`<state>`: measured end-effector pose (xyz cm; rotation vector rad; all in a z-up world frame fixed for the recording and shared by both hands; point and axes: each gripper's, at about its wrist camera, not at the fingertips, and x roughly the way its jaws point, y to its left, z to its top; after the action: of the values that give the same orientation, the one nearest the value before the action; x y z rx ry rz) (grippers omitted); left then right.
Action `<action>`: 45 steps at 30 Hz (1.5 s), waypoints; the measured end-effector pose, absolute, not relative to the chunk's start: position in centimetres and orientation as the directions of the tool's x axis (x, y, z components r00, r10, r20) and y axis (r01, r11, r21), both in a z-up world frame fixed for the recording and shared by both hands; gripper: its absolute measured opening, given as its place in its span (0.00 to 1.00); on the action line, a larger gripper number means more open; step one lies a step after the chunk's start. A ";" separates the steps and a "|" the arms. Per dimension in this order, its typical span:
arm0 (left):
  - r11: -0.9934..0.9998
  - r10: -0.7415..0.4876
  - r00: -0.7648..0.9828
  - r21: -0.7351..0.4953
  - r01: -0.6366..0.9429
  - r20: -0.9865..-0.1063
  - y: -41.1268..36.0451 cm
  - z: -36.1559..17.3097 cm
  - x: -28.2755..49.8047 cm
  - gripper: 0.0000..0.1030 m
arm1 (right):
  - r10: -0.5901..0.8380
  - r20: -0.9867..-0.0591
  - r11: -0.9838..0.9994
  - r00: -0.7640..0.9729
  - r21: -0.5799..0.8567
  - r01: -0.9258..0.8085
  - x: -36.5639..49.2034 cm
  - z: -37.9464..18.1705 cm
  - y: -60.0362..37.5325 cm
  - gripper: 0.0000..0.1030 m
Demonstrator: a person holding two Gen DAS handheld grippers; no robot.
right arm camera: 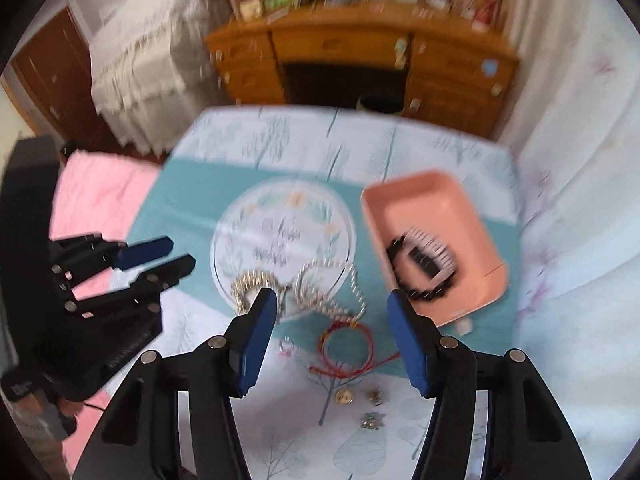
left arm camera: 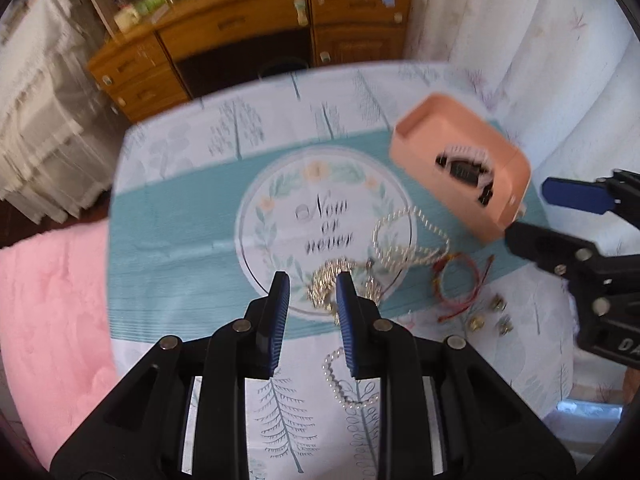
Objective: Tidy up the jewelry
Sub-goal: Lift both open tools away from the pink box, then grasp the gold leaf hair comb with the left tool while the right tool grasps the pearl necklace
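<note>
A peach tray [right arm camera: 404, 208] sits on the table's right side and holds a black bead bracelet [right arm camera: 432, 294] and a black-and-white piece [right arm camera: 426, 252]; it also shows in the left wrist view [left arm camera: 448, 136]. Loose on the cloth lie a gold chain [left arm camera: 328, 280], a pearl necklace [left arm camera: 404, 236], a red cord bracelet [right arm camera: 346, 346], a small pearl bracelet [left arm camera: 340, 380] and small gold earrings [right arm camera: 344, 397]. My left gripper [left arm camera: 312, 292] is open and empty just above the gold chain. My right gripper [right arm camera: 332, 312] is wide open and empty above the red bracelet.
The table carries a white and teal printed cloth [left arm camera: 184, 248]. A pink blanket [left arm camera: 52, 312] lies to the left. A wooden dresser [left arm camera: 248, 36] stands behind the table, white curtains [right arm camera: 580, 200] to the right.
</note>
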<state>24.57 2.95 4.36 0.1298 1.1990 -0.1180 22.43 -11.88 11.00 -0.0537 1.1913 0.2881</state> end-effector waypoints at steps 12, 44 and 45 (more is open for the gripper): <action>0.978 -0.144 0.146 -0.119 0.169 -0.979 5.6 -5.8 26.8 0.20 | 0.157 -0.982 0.917 0.108 0.105 -0.384 26.2 -2.1 -8.8 0.58; 0.976 -0.171 0.085 -0.181 -0.121 -0.981 5.7 -9.0 28.3 0.20 | 0.206 -0.965 0.890 0.162 0.116 -0.440 23.6 -5.0 -11.4 0.05; 0.978 -0.161 0.087 -0.171 -0.122 -0.983 5.5 -9.0 28.4 0.20 | 0.211 -0.964 0.891 0.164 0.121 -0.437 23.5 -4.8 -11.6 0.05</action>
<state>28.40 5.51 -9.00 -0.2308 1.4871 -0.0300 23.52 -11.58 -4.85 -0.2017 1.3293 0.4666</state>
